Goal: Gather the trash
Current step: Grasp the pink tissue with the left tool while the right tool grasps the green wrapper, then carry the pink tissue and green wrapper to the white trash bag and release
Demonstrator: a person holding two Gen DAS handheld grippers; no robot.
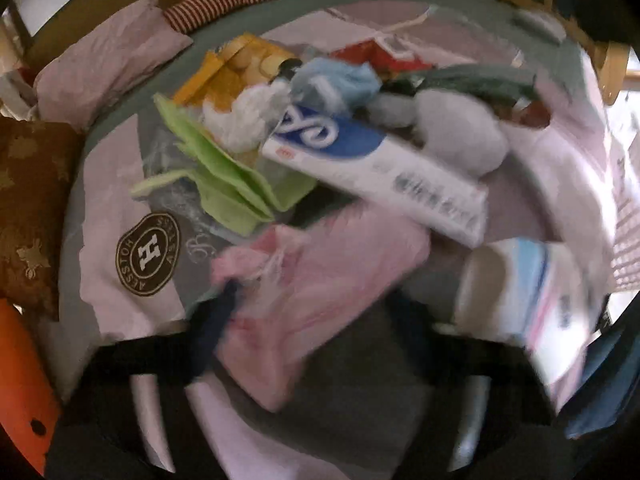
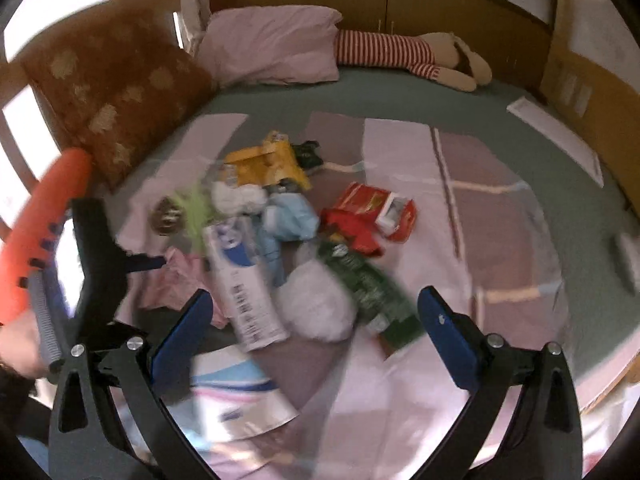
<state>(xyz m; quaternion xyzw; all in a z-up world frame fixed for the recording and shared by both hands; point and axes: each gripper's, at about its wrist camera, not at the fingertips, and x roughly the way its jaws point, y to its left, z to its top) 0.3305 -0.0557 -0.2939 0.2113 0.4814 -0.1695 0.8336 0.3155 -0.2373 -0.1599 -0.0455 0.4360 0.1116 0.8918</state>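
Note:
A heap of trash lies on the bed: a white and blue carton (image 1: 376, 168) (image 2: 244, 284), pink plastic wrap (image 1: 320, 296) (image 2: 176, 280), a green napkin (image 1: 232, 168), a yellow snack bag (image 2: 268, 160), a red packet (image 2: 372, 208), a green wrapper (image 2: 368, 288), white crumpled tissue (image 2: 320, 304) and a blue cloth (image 2: 292, 216). My left gripper (image 1: 312, 320) is blurred, its fingers (image 1: 216, 328) either side of the pink wrap. It also shows in the right wrist view (image 2: 148, 262). My right gripper (image 2: 320, 320) is open above the carton and tissue.
A pink and grey duvet (image 2: 500, 240) covers the bed. A pink pillow (image 2: 272, 48), a brown cushion (image 2: 112, 92) and a striped soft toy (image 2: 400, 52) lie at the head. A pale printed packet (image 2: 236, 396) lies near me. Wooden panels line the far side.

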